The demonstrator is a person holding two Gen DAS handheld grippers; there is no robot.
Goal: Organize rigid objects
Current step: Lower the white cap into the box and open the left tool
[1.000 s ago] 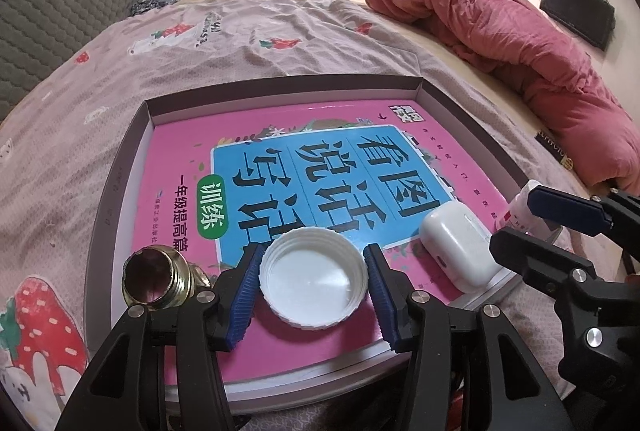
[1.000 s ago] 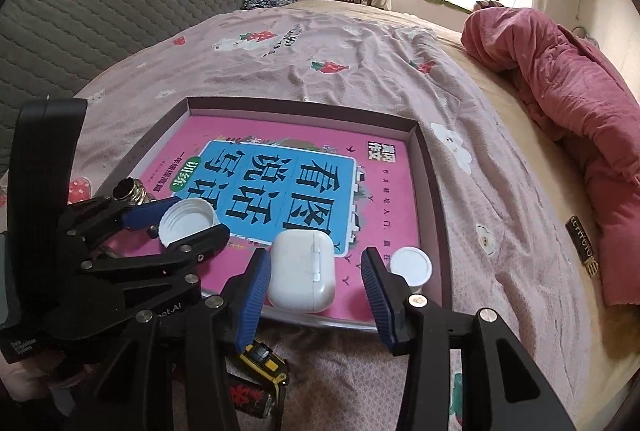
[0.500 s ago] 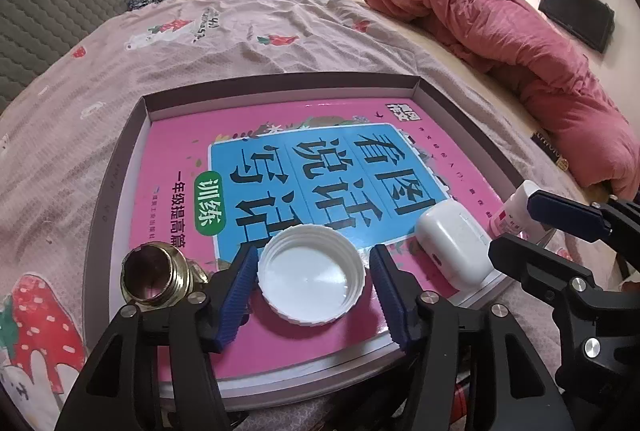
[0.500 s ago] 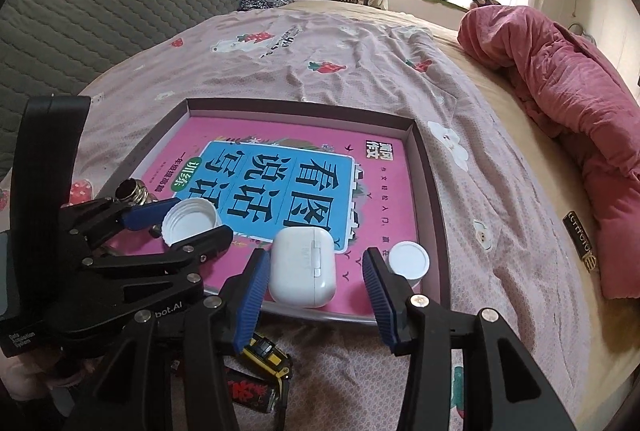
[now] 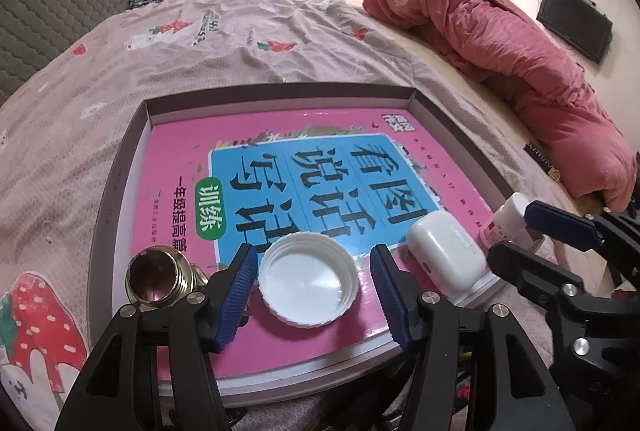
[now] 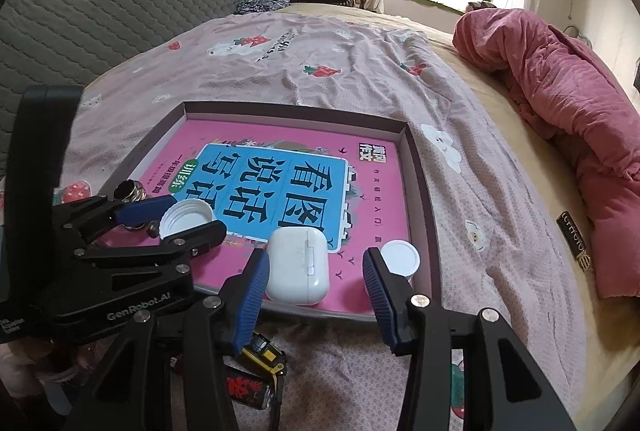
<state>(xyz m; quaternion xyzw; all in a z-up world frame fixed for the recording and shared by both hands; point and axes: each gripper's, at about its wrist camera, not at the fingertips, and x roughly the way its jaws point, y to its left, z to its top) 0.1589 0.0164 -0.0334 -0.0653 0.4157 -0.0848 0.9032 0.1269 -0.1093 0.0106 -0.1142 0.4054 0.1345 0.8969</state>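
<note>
A white bottle cap (image 5: pixel 308 279) lies open side up on a pink book (image 5: pixel 180 159) inside a shallow grey tray (image 5: pixel 120 183). My left gripper (image 5: pixel 312 291) is open around the cap, with a gap at each pad. A brass fitting (image 5: pixel 158 277) stands just left of it. In the right wrist view my right gripper (image 6: pixel 316 291) is open around a white earbud case (image 6: pixel 298 265). Its left pad is close to the case and its right pad stands apart. A small white bottle (image 6: pixel 400 257) stands in the tray's near right corner.
A yellow tape measure (image 6: pixel 264 349) and a red and black can (image 6: pixel 248 389) lie on the bedsheet under the grippers. A pink duvet (image 5: pixel 520 51) is heaped on the right. The grey headboard (image 6: pixel 120 3) runs along the left.
The left gripper's jaws have widened off the white cap, which stays on the book. The right gripper and the earbud case look the same.
</note>
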